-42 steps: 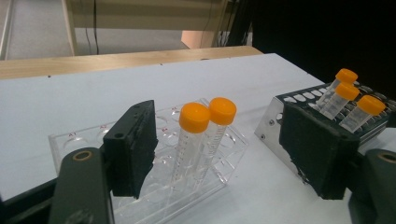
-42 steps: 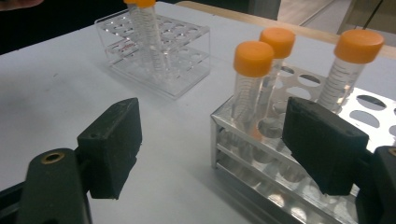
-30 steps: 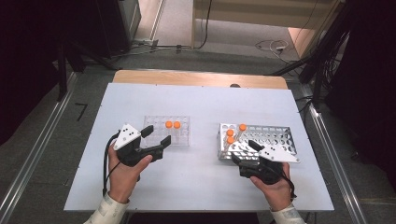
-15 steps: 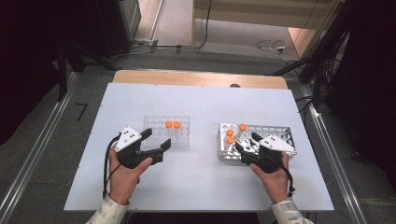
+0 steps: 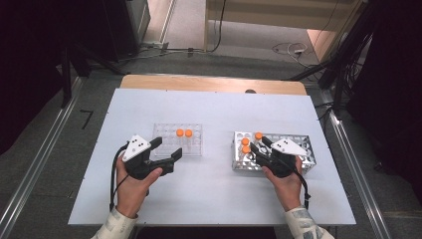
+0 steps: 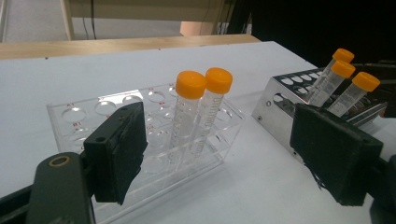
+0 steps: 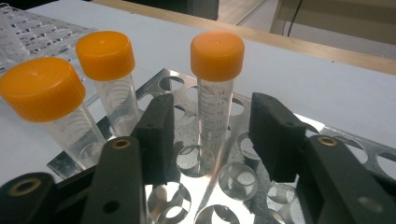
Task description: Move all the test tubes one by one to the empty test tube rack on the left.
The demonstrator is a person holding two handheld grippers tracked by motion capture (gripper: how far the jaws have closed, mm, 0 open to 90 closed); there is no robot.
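Tubes with orange caps stand in two racks on the bench: two in the clear rack (image 5: 179, 140), three in the metal rack (image 5: 298, 147). The right gripper (image 7: 212, 133) has its jaws closing around one tube (image 7: 215, 93), pads not yet touching. The left gripper (image 5: 166, 152) waits, jaws open and empty, beside the clear rack. Next, likely, comes a firm squeeze and a straight lift.

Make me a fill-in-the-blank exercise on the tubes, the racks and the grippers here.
1. The clear plastic rack holds ___ orange-capped tubes.
2. The metal rack holds ___ tubes.
3. The right gripper has a tube between its jaws, which have just been ___.
4. Nothing is between the jaws of the ___ gripper.

Missing: two; three; closing; left
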